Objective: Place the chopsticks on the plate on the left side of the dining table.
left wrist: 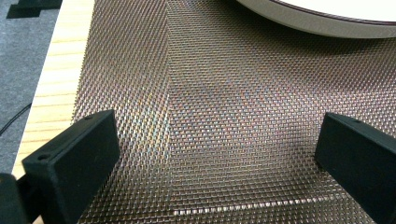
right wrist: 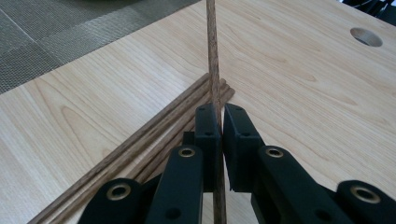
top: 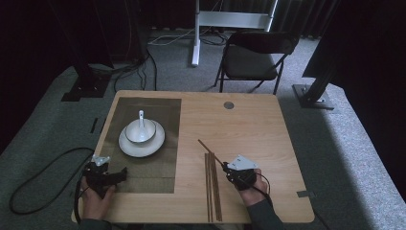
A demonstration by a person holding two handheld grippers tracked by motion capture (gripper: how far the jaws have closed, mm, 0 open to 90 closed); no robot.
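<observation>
One thin brown wooden chopstick, clamped between the pressed-together jaws of my right gripper, slanting far-left above the near right of the pale wooden table. Bundle of matching brown chopsticks lying just left of it. My left gripper, jaws wide apart, over the brown woven mesh placemat, near the white round plate carrying a white bowl.

Plate cut off by the top edge of the left gripper view — just a slice of rim there. Held chopstick run out past the top and bottom edges of the right gripper view, its far tip unseen. Spoon in the bowl too small for detail — blurred. Chair half lost in shadow.
</observation>
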